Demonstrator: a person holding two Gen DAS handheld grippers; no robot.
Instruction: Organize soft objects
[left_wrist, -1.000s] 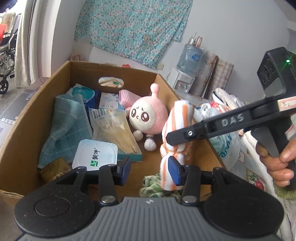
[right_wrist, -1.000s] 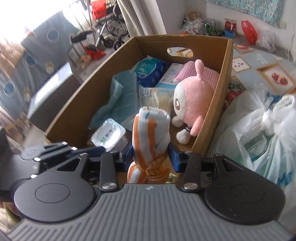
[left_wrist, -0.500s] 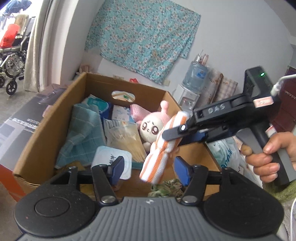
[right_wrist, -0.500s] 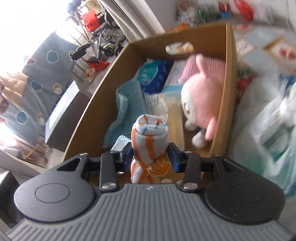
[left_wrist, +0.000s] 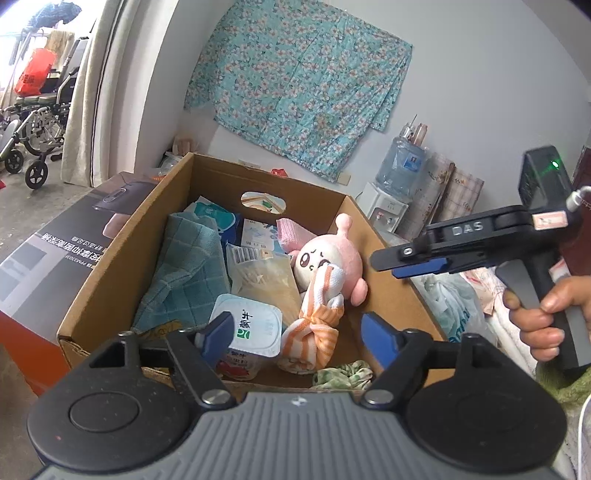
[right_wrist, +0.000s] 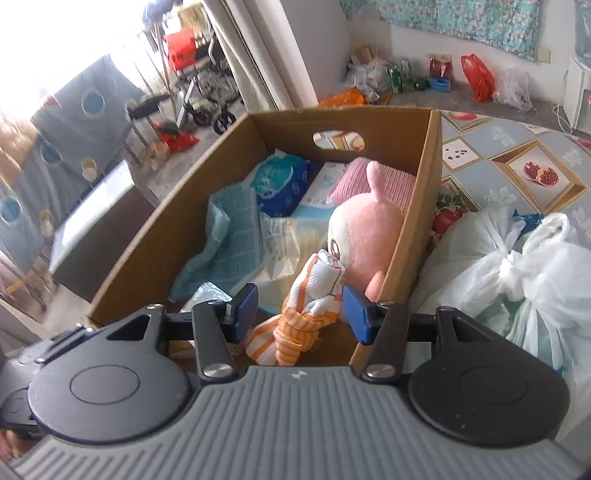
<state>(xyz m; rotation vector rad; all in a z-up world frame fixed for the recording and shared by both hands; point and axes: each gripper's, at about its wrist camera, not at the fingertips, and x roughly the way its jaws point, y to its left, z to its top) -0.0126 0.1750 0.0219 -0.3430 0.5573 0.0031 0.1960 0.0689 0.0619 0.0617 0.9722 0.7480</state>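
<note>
2 claws hang over an open cardboard box (left_wrist: 110, 280). The left claw (left_wrist: 299, 336) has its jaws spreading wide, with nothing pressed between the blue pads (left_wrist: 376, 332). The right claw (right_wrist: 300, 312) is also opening; the knotted orange-and-white striped cloth (right_wrist: 299, 317) appears between its pads in the right wrist view, but neither pad presses on it. In the left wrist view that cloth (left_wrist: 314, 325) lies inside the box, leaning against a pink plush toy (left_wrist: 332, 258), while the right claw (left_wrist: 410, 262) sits well above it, held by a hand (left_wrist: 543, 317). Also in the box are a teal checked towel (left_wrist: 188, 273), a white lidded tub (left_wrist: 247, 328) just beside the cloth, and a green patterned fabric (left_wrist: 343, 374) at the near wall.
</note>
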